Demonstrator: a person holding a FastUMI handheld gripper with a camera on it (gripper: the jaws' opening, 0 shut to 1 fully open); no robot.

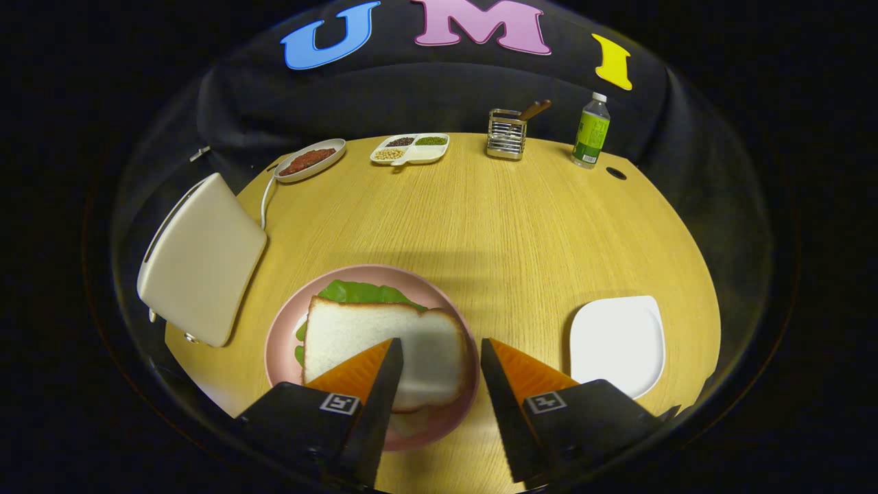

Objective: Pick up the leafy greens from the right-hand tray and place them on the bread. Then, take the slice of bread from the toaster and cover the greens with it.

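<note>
A slice of white bread [357, 336] lies on top of leafy greens [363, 293], whose green edge pokes out behind and to the left of it, all on a pink plate [461, 322]. A lower slice peeks out under the near edge. My gripper [439, 346] hovers open above the plate's right part, with nothing between its fingers; the left finger overlaps the bread in the view. The white right-hand tray [617, 343] sits bare just beyond the right finger. The cream toaster [202, 257] stands to the left of the plate.
At the table's far edge are an oval dish of red filling [310, 160], a divided tray of beans [410, 147], a metal rack with a wooden handle [507, 132] and a green-labelled bottle [591, 132]. Bare wooden table [480, 219] lies between them and the plate.
</note>
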